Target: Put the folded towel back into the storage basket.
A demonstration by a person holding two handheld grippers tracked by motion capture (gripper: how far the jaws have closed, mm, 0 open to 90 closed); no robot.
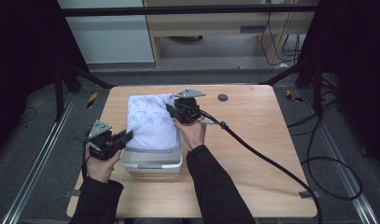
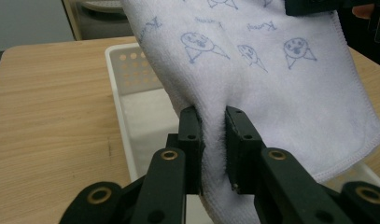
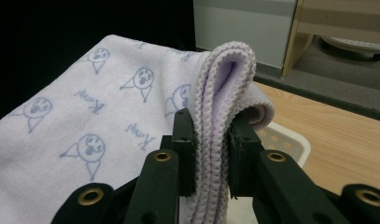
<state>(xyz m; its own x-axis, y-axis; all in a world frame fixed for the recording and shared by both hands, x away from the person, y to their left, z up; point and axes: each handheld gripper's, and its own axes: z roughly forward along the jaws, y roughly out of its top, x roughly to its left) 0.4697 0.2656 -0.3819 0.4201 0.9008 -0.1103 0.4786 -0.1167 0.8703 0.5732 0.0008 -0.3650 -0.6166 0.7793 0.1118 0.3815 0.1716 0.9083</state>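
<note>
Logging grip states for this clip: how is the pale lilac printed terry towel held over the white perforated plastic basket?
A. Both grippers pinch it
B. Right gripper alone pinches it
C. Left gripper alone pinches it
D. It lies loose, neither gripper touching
A: the left gripper has its jaws closed on a fold of the pale lilac printed terry towel, and the right gripper clamps the towel's folded edges, above the white perforated plastic basket.

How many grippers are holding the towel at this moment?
2. The left gripper pinches the towel at its near left edge, above the white basket. The right gripper clamps its folded far right edge.
</note>
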